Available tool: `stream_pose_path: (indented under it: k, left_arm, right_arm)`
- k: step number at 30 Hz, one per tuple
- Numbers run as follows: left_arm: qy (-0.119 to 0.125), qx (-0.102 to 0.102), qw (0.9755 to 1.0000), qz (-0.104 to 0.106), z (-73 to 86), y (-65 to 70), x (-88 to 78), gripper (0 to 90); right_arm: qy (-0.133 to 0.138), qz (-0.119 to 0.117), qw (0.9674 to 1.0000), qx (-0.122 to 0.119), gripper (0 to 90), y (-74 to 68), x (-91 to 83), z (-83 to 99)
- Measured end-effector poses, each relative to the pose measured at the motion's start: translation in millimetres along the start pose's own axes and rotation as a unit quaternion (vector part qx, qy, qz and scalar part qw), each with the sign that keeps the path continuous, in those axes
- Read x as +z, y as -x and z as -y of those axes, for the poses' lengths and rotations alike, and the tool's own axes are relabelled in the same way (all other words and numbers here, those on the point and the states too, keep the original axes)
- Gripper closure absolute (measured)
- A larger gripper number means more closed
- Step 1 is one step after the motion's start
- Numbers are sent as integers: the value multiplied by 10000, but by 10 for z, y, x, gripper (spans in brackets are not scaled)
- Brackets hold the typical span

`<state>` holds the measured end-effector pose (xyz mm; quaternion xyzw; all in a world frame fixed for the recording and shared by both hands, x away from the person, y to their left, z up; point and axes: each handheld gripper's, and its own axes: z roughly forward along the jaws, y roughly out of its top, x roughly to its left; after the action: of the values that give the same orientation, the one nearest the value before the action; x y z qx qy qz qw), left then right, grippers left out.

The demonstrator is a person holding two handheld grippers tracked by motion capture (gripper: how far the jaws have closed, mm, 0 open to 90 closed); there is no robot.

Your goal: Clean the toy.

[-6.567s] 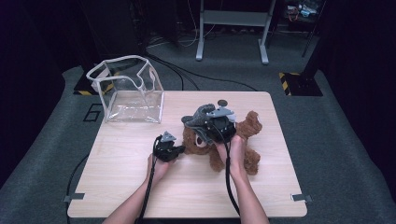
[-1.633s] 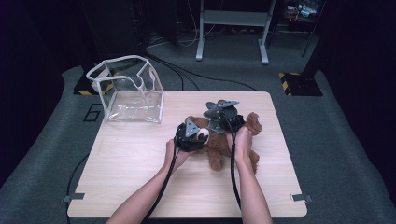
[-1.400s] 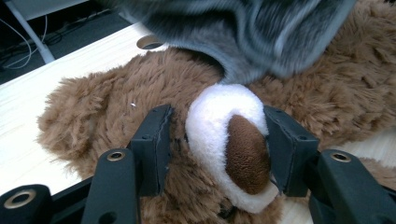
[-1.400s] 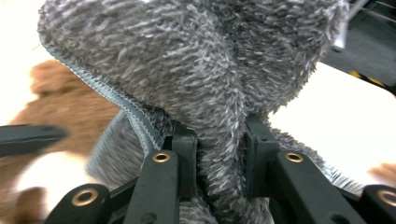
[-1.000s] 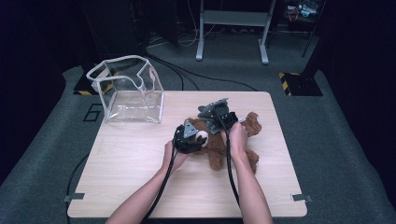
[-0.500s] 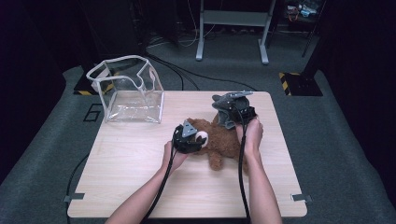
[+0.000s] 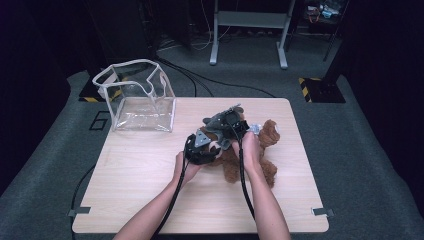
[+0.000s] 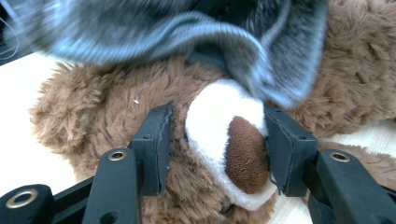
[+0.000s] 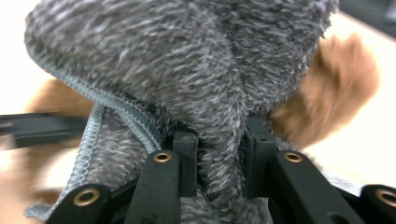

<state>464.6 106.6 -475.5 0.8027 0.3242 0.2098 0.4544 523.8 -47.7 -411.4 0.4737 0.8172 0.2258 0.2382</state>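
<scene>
Pinching the white muzzle of a brown teddy bear (image 8: 224, 154) between half-closed jaws, the left gripper (image 7: 202, 148) pins the toy on the wooden table (image 7: 140, 170) near the person. Just beyond, the right gripper (image 7: 231, 121) has its jaws clamped tight on a fold of grey knitted cloth (image 9: 219, 93) over the bear's head. That fuzzy knit could slip free, or the bear could drag along, if the pull outruns the muzzle hold; a clear bag (image 7: 136, 95) stands farther back.

Both forearms reach forward to the teddy bear (image 7: 250, 150), where the left gripper (image 8: 217, 140) clamps its jaws on either side of the bear's muzzle, while just beyond it the right gripper (image 9: 219, 163) pinches a fold of the grey knitted cloth (image 9: 196, 70) over the bear.
</scene>
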Motion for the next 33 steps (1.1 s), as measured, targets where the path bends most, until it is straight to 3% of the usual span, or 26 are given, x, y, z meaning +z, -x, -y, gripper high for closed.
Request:
stream_pose_path:
  k: [3,6,8,11,16,20,22,25,28,33]
  left_arm:
    - [-18,10,10000,1,-2,4,-4,467]
    - [-37,5,10000,42,-2,-7,-8,467]
    - [-22,-11,10000,54,1,-10,-6,467]
    - [-6,-31,10000,51,2,-10,-4,467]
    - [-25,-30,10000,33,-3,-8,-2,467]
    - [-30,-30,10000,33,-4,-9,-1,466]
    - [-28,-29,10000,29,-4,-8,-1,466]
    - [1,-23,10000,3,0,-5,2,467]
    - [0,-38,10000,23,5,0,0,467]
    - [-14,14,10000,15,11,1,-5,467]
  right_arm:
    - [-71,304,9993,188,718,137,11,21]
    - [-89,858,9961,181,718,224,-28,35]
    - [-57,1055,9941,262,717,284,-58,50]
    - [97,1001,9943,346,714,393,-152,105]
    - [554,597,9936,787,709,562,-438,219]
    - [728,618,9910,934,709,701,-697,330]
    - [596,707,9919,867,709,737,-756,374]
    - [215,690,9941,813,709,762,-733,451]
    - [-37,693,9948,741,709,739,-594,481]
    - [-100,765,9948,671,707,650,-320,384]
